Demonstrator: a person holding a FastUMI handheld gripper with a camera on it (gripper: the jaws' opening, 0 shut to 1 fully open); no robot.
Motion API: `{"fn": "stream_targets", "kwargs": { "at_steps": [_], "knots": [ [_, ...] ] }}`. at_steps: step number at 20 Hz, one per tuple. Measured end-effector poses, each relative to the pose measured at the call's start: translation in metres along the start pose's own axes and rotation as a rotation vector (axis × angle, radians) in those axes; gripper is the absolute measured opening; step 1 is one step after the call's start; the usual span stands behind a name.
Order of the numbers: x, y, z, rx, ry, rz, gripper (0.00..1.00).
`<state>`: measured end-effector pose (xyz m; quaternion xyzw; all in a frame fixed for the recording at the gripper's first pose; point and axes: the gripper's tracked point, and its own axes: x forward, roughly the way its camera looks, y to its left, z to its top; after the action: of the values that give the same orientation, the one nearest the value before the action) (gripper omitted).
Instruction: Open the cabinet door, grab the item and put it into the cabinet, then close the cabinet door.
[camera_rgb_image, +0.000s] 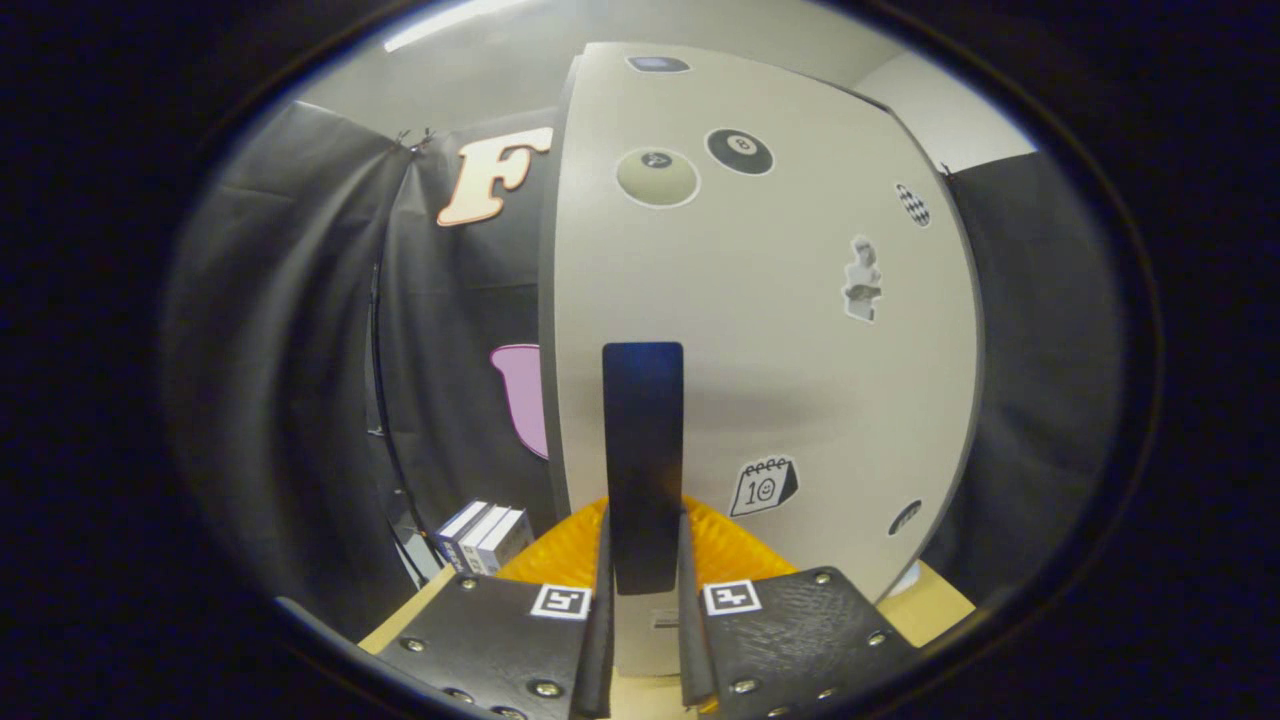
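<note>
A tall pale-grey sticker-dotted cabinet door (760, 330) is seen close ahead, beside the black cloth wall (290, 350). Its long dark vertical handle (643, 460) is clamped between the 2 fingers of the gripper (643, 590). A ribbed orange item (560, 555) lies on the light wooden table (935, 600) just beyond the fingers, with 3 small upright boxes (483, 537) set beside it.
</note>
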<state>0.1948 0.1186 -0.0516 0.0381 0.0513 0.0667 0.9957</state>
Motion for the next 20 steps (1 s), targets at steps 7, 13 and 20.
{"fn": "stream_targets", "kwargs": {
  "at_steps": [7,13,20],
  "knots": [
    [-0.054,-0.024,0.000,0.040,0.021,0.002,0.18],
    [-0.094,-0.051,-0.003,0.046,0.009,-0.019,0.18],
    [-0.162,-0.104,-0.005,0.062,0.010,-0.067,0.17]
  ]
}}
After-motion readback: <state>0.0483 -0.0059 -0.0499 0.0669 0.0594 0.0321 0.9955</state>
